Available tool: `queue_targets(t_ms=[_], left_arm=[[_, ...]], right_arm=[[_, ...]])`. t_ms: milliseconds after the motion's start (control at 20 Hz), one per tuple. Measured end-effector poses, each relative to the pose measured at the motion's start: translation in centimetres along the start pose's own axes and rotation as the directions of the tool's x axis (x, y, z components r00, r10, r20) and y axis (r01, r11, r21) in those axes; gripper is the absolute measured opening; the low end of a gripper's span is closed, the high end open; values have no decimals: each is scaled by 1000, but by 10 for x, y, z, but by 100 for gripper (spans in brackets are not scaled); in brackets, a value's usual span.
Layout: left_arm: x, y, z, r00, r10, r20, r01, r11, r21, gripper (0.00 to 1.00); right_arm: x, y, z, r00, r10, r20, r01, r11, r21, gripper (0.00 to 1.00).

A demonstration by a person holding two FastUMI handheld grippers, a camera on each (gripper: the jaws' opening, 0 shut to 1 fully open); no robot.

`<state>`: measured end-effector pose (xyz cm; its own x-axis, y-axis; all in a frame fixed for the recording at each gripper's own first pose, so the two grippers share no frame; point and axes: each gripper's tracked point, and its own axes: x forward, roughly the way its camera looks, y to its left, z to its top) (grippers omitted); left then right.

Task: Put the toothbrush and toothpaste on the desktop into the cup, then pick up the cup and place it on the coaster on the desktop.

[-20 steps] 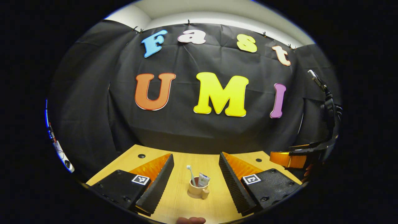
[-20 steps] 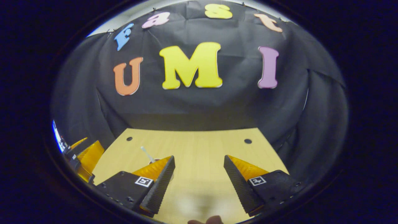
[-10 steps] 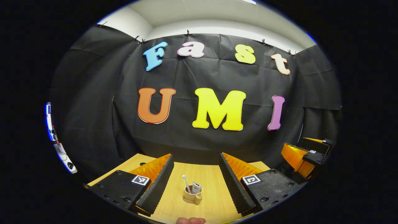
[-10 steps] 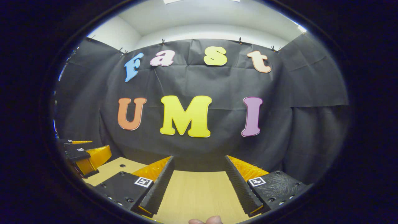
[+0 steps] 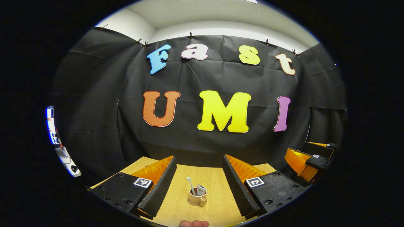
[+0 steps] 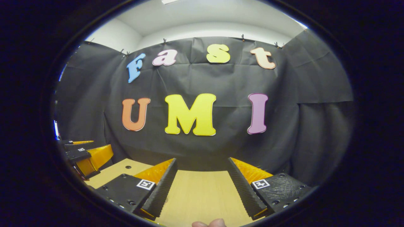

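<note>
In the left gripper view, the left gripper [image 5: 198,184] is spread wide, grasping nothing. Between its fingers, farther ahead on the table [image 5: 217,208], stands the cup [image 5: 197,199] on a coaster [image 5: 191,203], with the toothbrush [image 5: 190,185] left of the toothpaste [image 5: 200,189] inside. Far to the right hangs the right gripper [image 5: 307,162]. In the right gripper view, the right gripper [image 6: 201,186] is spread wide over bare table [image 6: 202,198].

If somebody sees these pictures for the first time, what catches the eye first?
In the left gripper view, the small cup stands on the wooden desktop, with the toothbrush and toothpaste sticking out of it. The left gripper is open before it, apart; the right gripper is open over bare wood.
</note>
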<state>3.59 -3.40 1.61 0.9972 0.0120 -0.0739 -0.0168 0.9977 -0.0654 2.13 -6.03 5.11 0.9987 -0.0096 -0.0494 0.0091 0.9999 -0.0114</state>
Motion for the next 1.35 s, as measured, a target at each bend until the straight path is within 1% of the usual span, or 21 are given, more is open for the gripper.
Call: queue_targets(t_ms=[50,100,150,200,250,450,500,550,600,650,700,800,900,950,1000,1050,1100,1150,1350], left_arm=[[0,1,0,1000,3,-1,-3,1000,0,93],[1,1,0,1000,4,0,-4,1000,-2,93],[0,2,0,1000,6,1,-6,1000,-4,93],[1,2,0,1000,10,-1,-10,1000,-6,93],[1,4,-1,1000,12,-1,-12,1000,-8,93],[2,8,-3,1000,20,-8,-20,1000,-7,93],[2,9,-4,1000,21,-14,-21,1000,-7,93],[3,9,-4,1000,22,-16,-22,1000,-5,93],[3,10,-3,1000,23,-13,-23,1000,-4,93],[4,10,-2,1000,22,-10,-22,1000,-2,93],[4,10,-2,1000,22,-8,-22,1000,0,93],[5,11,-2,1000,22,-8,-22,1000,3,93],[6,10,-2,1000,23,-7,-23,1000,4,93],[7,11,-2,1000,23,-6,-23,1000,6,93],[7,11,-1,1000,24,-6,-24,1000,9,93],[7,11,-1,1000,25,-6,-25,1000,10,93],[7,12,-1,1000,27,-7,-27,1000,9,93],[8,11,-2,1000,27,-8,-27,1000,9,93],[8,13,-1,999,34,-4,-34,999,15,93]], right_arm=[[-1,1,-1,1000,7,-2,-7,1000,-1,93],[-2,4,-3,1000,12,-6,-12,1000,-4,95],[1,5,-4,1000,17,-7,-17,1000,-7,93],[2,6,-2,1000,19,-4,-19,1000,-7,95],[5,6,0,1000,19,2,-19,1000,-5,96],[12,14,-2,1000,26,8,-26,1000,8,95],[13,16,-3,1000,28,3,-28,1000,11,93],[14,17,-4,1000,30,3,-30,1000,10,95],[15,18,-3,999,32,5,-32,999,9,93],[17,20,-2,999,34,12,-34,999,7,95],[18,21,0,999,36,17,-36,999,4,96],[20,22,2,999,37,26,-37,999,4,95],[23,24,2,999,41,26,-41,999,6,93],[24,26,1,999,43,27,-43,999,9,96],[25,26,1,999,44,26,-44,999,9,95],[26,27,0,999,45,27,-46,999,10,93],[26,27,0,999,47,24,-48,999,10,93],[28,28,-1,999,48,24,-48,999,8,95],[30,29,-5,998,53,16,-53,999,7,95]])
